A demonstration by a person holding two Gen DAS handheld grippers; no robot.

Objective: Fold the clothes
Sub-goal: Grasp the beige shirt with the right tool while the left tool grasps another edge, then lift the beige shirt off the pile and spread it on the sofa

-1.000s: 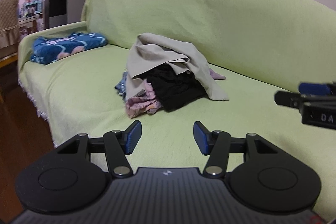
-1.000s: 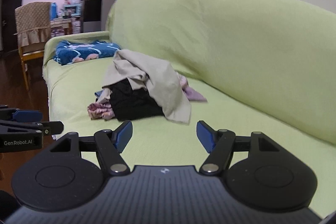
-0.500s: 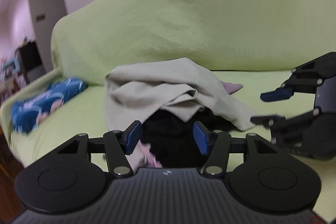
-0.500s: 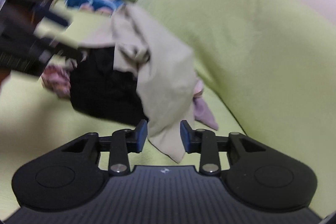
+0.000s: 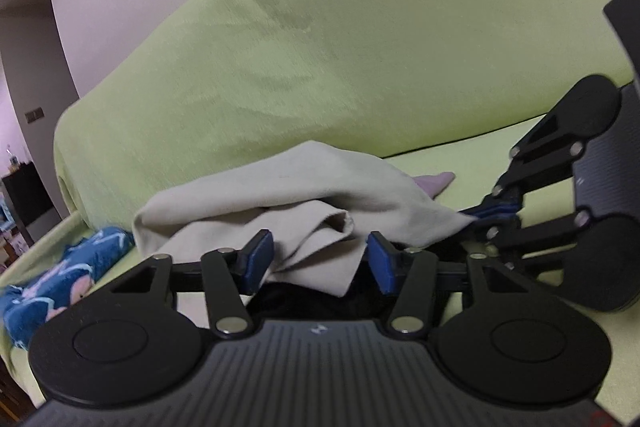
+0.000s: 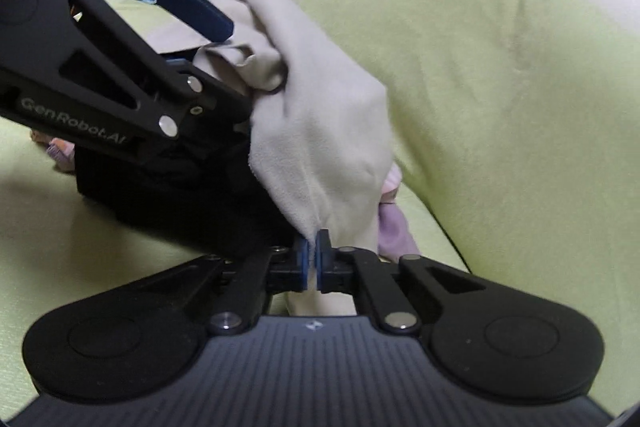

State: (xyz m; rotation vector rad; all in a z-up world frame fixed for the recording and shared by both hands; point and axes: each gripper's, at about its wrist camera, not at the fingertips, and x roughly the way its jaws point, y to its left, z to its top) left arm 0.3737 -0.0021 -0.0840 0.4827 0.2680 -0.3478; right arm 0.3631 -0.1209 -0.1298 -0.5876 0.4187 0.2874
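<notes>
- Clamping the lower corner of the beige garment [image 6: 320,131], the right gripper [image 6: 312,259] has its blue pads [image 6: 303,259] pressed together with a thin edge of the cloth between them.
- Seen from the left wrist, the right gripper [image 5: 494,209] reaches in from the side of the beige garment [image 5: 288,187], its tips meeting the cloth's far corner.
- The left gripper [image 5: 318,261] has its fingers [image 5: 256,259] well apart, set low against the front of the beige garment, with a hanging fold of the cloth lying between them; no pad visibly presses on it.
- From the right wrist, the left gripper [image 6: 192,39] shows as a large black frame, one blue pad above a fold of the beige garment and the other mostly hidden below it.
- The beige garment is draped on top of a heap of clothes on the seat of a sofa [image 5: 360,47] covered in a light green throw.
- Under the beige garment lies a black garment [image 6: 168,203], resting on the seat.
- Beside the beige garment, toward the sofa's backrest, a pale pink cloth [image 6: 394,223] pokes out; the left wrist view shows its tip [image 5: 434,183] behind the heap.
- A bit of pink patterned fabric [image 6: 60,153] shows beyond the black garment, partly hidden by the left gripper.
- Well away from the beige garment, near the sofa's armrest, lies a blue patterned cloth [image 5: 60,283].
</notes>
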